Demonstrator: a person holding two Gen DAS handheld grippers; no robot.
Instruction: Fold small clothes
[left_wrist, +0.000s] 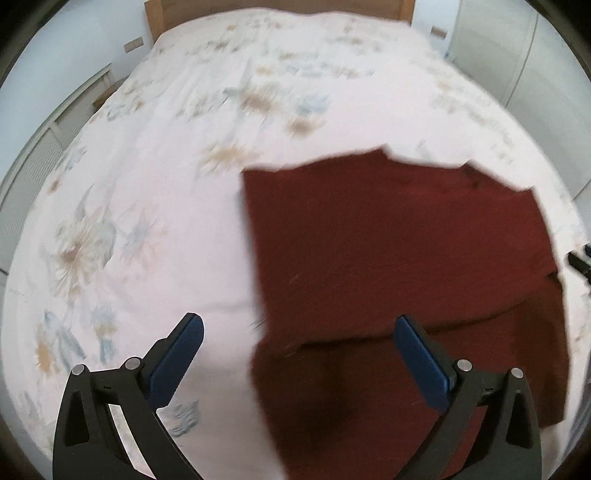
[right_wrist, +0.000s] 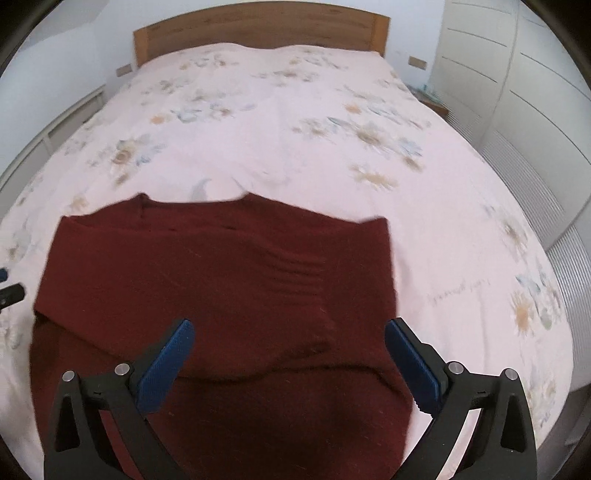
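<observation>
A dark red sweater (right_wrist: 221, 288) lies flat on the bed (right_wrist: 280, 122), near its foot, with its bottom part folded up. The left gripper (left_wrist: 298, 325) and the right gripper (right_wrist: 289, 330) both hang above it, spread wide and holding nothing.

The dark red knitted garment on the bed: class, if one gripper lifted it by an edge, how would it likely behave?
The dark red garment would probably droop and sag, since it already lies limp with soft folds on the floral bedspread. Its fuzzy knit looks grippy rather than slippery. With both the left gripper and right gripper open, nothing holds it.
</observation>
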